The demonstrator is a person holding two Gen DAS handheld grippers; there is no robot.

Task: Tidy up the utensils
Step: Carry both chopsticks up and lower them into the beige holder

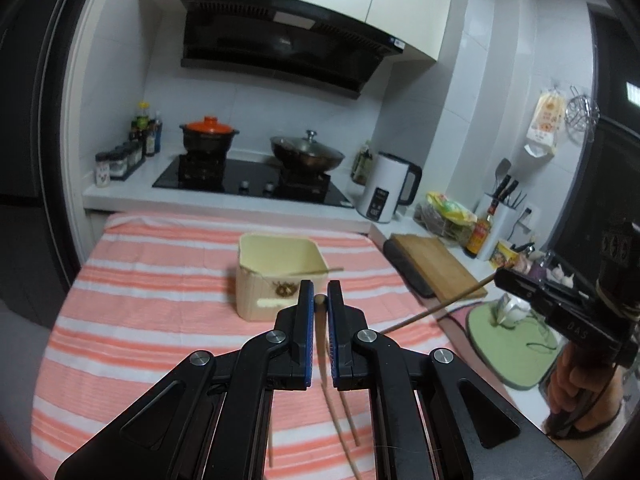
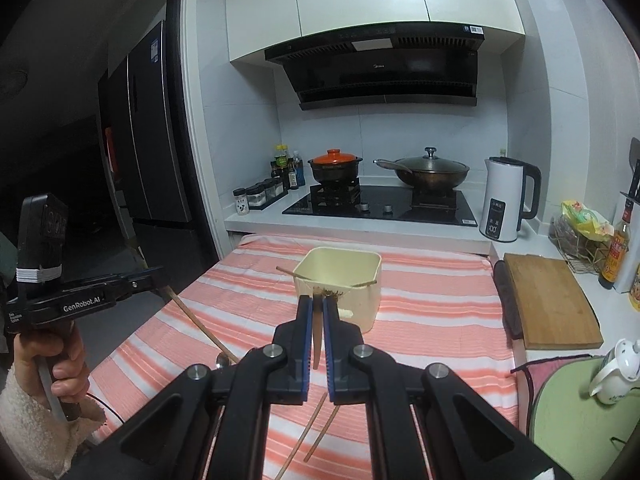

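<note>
A cream square container stands on the pink striped cloth, with one chopstick lying across its rim. My left gripper is shut on a wooden-handled utensil; its handle slants down toward the cloth. My right gripper is shut on a thin wooden chopstick. Both grippers are raised above the cloth, short of the container. Two loose chopsticks lie on the cloth under the grippers.
Behind the cloth is a black hob with an orange-lidded pot and a lidded wok. A white kettle, a wooden cutting board, a green mat with a teapot, and bottles stand at the right.
</note>
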